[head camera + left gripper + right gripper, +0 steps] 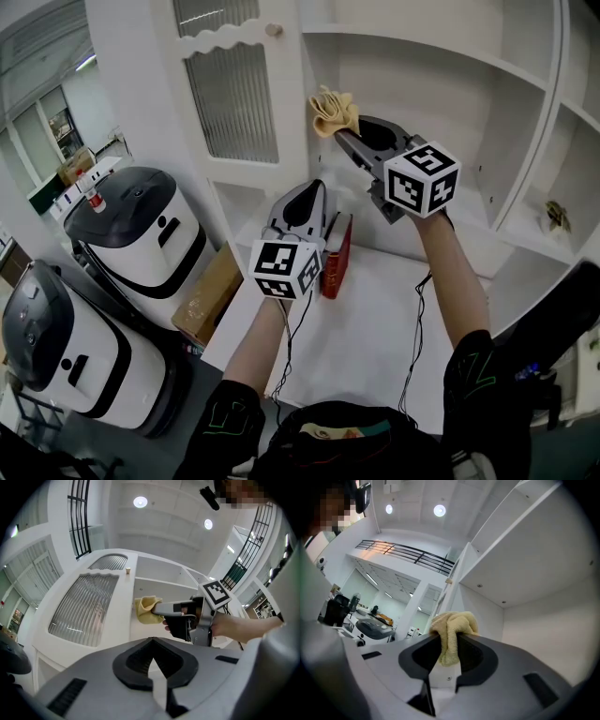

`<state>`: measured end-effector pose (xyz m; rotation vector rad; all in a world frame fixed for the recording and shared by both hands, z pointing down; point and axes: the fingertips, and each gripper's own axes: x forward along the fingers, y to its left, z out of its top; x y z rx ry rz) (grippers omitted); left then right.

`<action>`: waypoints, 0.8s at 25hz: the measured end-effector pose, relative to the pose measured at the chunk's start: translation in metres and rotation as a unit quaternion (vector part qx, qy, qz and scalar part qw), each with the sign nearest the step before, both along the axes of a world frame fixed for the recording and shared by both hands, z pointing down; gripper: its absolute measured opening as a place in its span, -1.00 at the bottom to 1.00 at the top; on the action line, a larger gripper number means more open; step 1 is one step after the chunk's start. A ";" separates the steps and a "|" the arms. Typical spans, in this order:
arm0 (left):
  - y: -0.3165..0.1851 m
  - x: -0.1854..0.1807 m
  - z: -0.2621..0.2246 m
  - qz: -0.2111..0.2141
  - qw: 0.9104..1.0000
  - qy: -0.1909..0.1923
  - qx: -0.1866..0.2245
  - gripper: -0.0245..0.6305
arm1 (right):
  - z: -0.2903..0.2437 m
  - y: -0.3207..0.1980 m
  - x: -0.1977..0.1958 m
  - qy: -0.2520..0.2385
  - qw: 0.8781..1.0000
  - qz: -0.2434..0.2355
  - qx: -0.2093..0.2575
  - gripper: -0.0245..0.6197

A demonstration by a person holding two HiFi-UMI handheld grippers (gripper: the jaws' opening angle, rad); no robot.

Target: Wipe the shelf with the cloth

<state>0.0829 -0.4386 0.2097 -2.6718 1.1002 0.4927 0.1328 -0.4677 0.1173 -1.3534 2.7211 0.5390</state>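
Right gripper [342,134]: clamped on yellow cloth [333,112].
Left gripper [312,190]: jaws together, empty.
Wipe: we press cloth flat on shelf [469,220], overlap strokes.

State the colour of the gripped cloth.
The cloth is pale yellow; the right gripper view shows it best.

Grey left gripper [315,186] and right gripper [341,136] bear 2 marker cubes [284,269].
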 end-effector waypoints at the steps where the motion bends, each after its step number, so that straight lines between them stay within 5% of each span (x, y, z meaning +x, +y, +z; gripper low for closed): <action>1: 0.000 -0.001 0.000 0.000 1.000 0.000 -0.001 -0.93 | 0.005 -0.008 0.005 0.007 1.000 0.016 -0.006 -0.61; 9: -0.003 -0.010 0.004 -0.007 1.000 0.003 -0.005 -0.93 | 0.033 -0.061 0.022 0.038 0.991 0.101 -0.082 -0.61; 20: -0.007 -0.021 0.014 -0.014 1.000 0.011 -0.022 -0.93 | 0.055 -0.062 -0.007 0.085 0.987 0.097 -0.094 -0.61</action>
